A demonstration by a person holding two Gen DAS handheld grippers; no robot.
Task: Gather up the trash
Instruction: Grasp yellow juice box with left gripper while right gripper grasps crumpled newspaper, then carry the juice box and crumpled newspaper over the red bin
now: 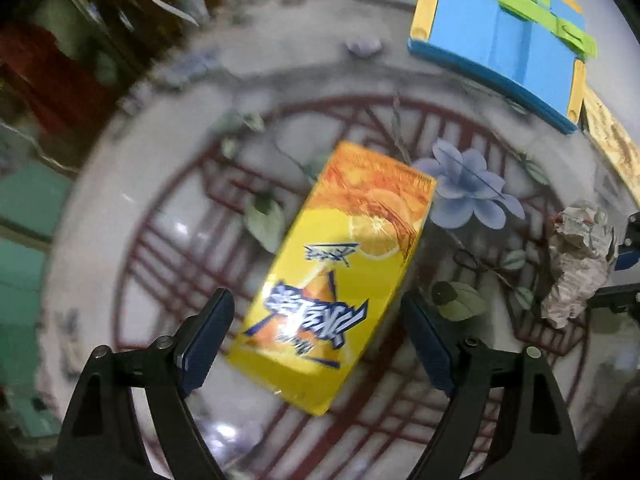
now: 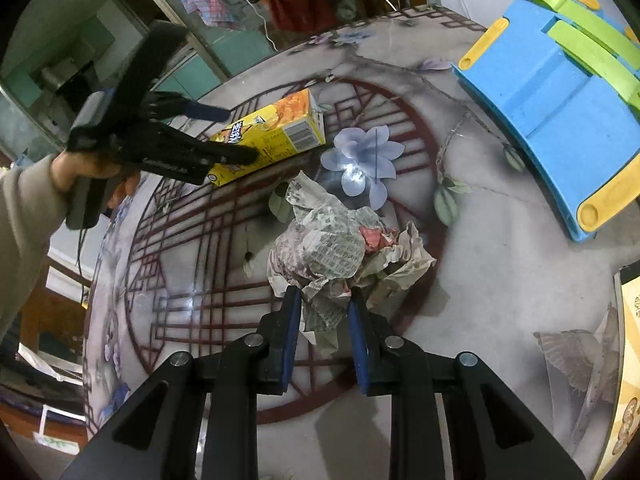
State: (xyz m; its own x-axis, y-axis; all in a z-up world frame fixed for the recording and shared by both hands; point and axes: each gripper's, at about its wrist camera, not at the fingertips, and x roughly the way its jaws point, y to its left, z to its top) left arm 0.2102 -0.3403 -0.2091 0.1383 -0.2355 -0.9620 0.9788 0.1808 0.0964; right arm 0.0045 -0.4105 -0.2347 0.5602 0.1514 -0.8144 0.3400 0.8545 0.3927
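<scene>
A yellow juice carton (image 1: 332, 280) lies flat on the round patterned table (image 1: 132, 152). My left gripper (image 1: 318, 302) points down over it, open, with a finger on each side of the carton's near end and not touching it. In the right wrist view the same carton (image 2: 280, 128) lies at the far left with the left gripper (image 2: 240, 135) straddling it, held by a person's hand. My right gripper (image 2: 325, 294) is shut on a crumpled ball of newspaper (image 2: 328, 248) just above the table centre. The left wrist view shows that paper ball (image 1: 580, 264) at its right edge.
A blue plastic object with yellow and green parts (image 2: 560, 120) lies on the far right of the table (image 2: 480, 280). A yellowish patterned box (image 2: 630, 360) sits at the right edge. Beyond the table's left rim are cabinets and hanging clothes.
</scene>
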